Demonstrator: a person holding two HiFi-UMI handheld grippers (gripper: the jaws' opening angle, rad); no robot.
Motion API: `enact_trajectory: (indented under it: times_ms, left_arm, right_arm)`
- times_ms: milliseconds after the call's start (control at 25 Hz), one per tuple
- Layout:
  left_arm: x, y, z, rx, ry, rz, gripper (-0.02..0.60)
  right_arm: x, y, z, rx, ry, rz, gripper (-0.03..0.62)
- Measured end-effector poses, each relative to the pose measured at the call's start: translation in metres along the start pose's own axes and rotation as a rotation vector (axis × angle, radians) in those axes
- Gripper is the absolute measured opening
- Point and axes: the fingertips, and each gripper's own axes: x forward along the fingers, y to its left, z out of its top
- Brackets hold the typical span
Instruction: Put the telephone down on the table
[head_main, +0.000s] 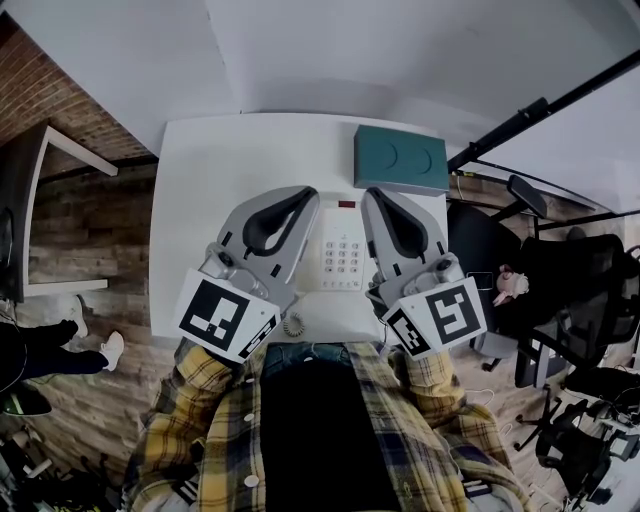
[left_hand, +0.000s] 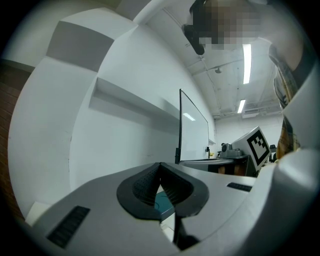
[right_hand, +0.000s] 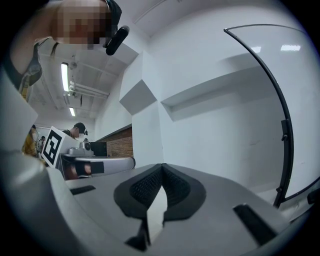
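A white desk telephone (head_main: 342, 262) with a keypad and a coiled cord lies on the white table (head_main: 220, 180), between my two grippers. My left gripper (head_main: 312, 193) hovers just left of the phone, held level, jaws shut and empty. My right gripper (head_main: 372, 194) hovers just right of the phone, also shut with nothing between its tips. In the left gripper view the left gripper (left_hand: 160, 166) shows its dark pads (left_hand: 142, 186) pressed together. The right gripper (right_hand: 161, 167) looks the same in the right gripper view. Part of the phone is hidden under the gripper bodies.
A teal flat box (head_main: 401, 158) lies at the table's far right. A black pole (head_main: 540, 105) and black office chairs (head_main: 560, 290) stand to the right. Brick wall and wood floor lie to the left, with a person's shoes (head_main: 100, 350) there.
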Motion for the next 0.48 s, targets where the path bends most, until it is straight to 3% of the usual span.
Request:
enact_trajectory:
  times_ms: [480]
  left_arm:
    - [0.0002,-0.0008,-0.0018,0.001,0.011,0.002,0.015]
  right_arm:
    - [-0.0005,-0.0013,0.0003,0.01,0.001,0.013,0.025]
